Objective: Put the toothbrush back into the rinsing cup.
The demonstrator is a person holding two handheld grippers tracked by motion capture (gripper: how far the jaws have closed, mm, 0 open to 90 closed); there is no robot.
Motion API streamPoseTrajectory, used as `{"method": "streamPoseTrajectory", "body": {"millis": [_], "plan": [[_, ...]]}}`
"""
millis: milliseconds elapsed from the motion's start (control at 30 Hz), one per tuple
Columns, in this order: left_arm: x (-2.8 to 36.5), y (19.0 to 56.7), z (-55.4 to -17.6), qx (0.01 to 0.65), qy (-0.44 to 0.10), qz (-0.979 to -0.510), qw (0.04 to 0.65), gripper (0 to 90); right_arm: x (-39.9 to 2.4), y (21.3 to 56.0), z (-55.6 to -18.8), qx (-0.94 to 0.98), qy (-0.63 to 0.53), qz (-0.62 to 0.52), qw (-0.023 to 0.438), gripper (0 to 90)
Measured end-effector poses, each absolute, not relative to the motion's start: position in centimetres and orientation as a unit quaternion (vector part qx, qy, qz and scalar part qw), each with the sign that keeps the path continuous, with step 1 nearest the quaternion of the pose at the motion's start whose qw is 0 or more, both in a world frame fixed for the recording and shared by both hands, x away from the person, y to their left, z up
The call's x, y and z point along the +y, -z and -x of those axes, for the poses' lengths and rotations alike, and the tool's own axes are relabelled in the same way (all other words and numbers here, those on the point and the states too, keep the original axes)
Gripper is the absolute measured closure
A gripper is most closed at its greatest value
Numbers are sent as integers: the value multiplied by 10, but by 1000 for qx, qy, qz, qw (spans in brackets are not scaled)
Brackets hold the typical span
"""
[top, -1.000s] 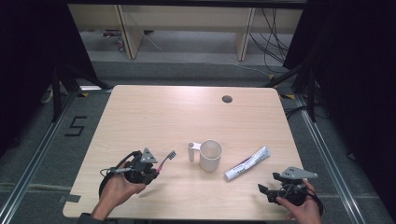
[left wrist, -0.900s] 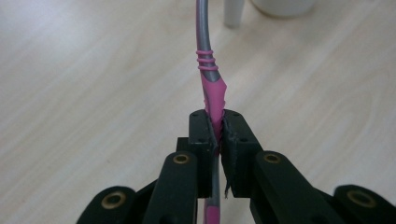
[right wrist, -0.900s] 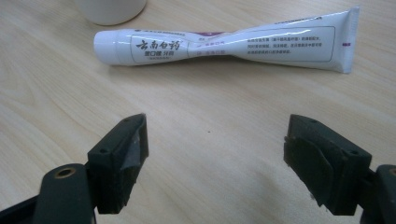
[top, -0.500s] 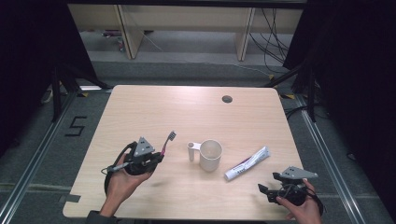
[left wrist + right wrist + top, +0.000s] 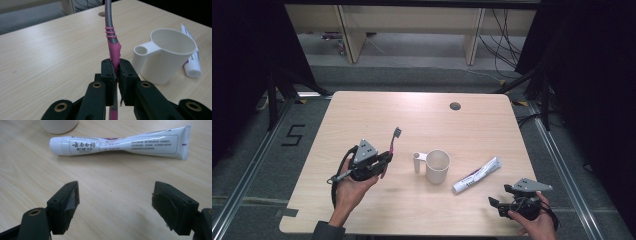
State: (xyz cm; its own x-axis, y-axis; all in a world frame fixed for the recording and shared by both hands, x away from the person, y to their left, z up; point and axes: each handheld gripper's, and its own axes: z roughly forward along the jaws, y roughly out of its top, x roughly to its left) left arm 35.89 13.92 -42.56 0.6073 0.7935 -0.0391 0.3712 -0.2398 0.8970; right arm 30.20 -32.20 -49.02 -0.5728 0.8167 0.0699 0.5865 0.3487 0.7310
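My left gripper (image 5: 384,159) is shut on a pink and grey toothbrush (image 5: 394,140), gripped low on its pink handle (image 5: 113,51); the brush points up and away, lifted off the table, left of a white cup (image 5: 437,166). The cup (image 5: 166,56) stands upright with its side handle toward the gripper. A white toothpaste tube (image 5: 476,174) lies on the table right of the cup. My right gripper (image 5: 495,205) rests near the front right edge, open, its jaws wide apart with bare table between them (image 5: 115,203); the tube (image 5: 120,143) lies just ahead of it.
The light wooden table (image 5: 422,115) has a round cable hole (image 5: 455,106) near its far edge. Dark floor and black curtains surround it, with shelving legs and cables behind.
My left hand has turned and lifted the toothbrush so its head now points up and away instead of lying low toward the cup. The right gripper has stayed put.
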Motion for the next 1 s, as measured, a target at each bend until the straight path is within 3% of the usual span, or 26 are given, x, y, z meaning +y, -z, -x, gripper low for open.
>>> {"method": "streamPoseTrajectory", "body": {"millis": [433,1000], "plan": [[125,417,-361,368,-239,-712,548,826,-322,491,-302,805,-372,-435,157,225],[99,403,-370,348,-240,-698,578,826,-322,490,-303,805,-371,-434,161,225]]}}
